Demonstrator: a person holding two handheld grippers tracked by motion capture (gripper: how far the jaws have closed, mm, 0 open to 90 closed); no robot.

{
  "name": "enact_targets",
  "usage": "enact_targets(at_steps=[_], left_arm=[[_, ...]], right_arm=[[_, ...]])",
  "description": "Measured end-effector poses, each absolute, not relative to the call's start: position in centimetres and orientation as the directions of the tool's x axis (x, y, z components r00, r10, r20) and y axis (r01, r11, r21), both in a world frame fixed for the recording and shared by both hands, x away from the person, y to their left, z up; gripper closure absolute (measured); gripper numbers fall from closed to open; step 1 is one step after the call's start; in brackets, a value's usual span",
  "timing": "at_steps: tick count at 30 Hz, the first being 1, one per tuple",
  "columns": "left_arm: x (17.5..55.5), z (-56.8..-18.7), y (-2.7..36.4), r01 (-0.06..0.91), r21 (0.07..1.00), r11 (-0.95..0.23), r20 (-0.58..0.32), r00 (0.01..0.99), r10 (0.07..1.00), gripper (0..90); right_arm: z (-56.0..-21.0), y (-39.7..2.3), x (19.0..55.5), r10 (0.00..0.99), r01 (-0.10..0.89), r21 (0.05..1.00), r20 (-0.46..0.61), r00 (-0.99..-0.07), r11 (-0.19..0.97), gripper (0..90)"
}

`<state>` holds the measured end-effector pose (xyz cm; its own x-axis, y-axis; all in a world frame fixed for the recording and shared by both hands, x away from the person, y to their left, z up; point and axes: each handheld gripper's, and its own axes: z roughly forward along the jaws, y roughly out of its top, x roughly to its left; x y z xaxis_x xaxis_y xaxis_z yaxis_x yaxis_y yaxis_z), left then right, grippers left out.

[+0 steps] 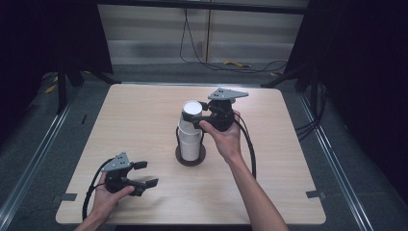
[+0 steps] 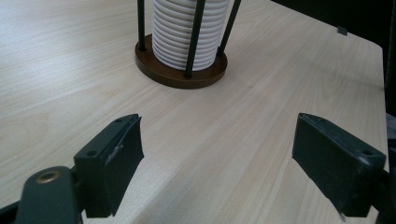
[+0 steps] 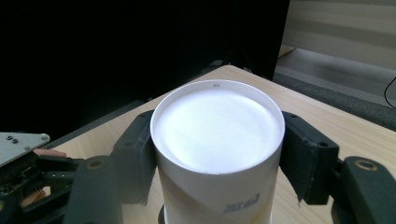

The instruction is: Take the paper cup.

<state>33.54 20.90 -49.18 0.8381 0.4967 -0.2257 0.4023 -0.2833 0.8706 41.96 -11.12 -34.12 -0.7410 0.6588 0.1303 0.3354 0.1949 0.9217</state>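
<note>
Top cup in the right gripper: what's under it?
Under the top cup, clamped by the right gripper, a stack of white cups stands between black rods on a round brown base. The base's middle is covered.

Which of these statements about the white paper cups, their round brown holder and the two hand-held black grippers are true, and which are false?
1. The right gripper is clamped on the top white paper cup of the stack. True.
2. The left gripper also holds a cup. False: its jaws stand open over the bare light wooden table, with nothing between them.
3. The stack of white paper cups stands upside down in a round brown holder with thin black upright rods. True.
4. The holder stands at the table's left edge. False: it stands near the middle.
5. The top cup lies on its side. False: it is upright, bottom up.
</note>
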Motion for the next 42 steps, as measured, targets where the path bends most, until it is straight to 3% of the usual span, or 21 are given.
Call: enact_targets(at_steps=[42], left_arm=[[34.9, -47.1, 19.3, 0.369, 0.893, -0.257, -0.213, 0.850, 0.481, 16.0]], right_arm=[[-30.0, -13.8, 40.5, 0.644, 0.251, 0.964, 0.136, -0.753, 0.090, 35.3]])
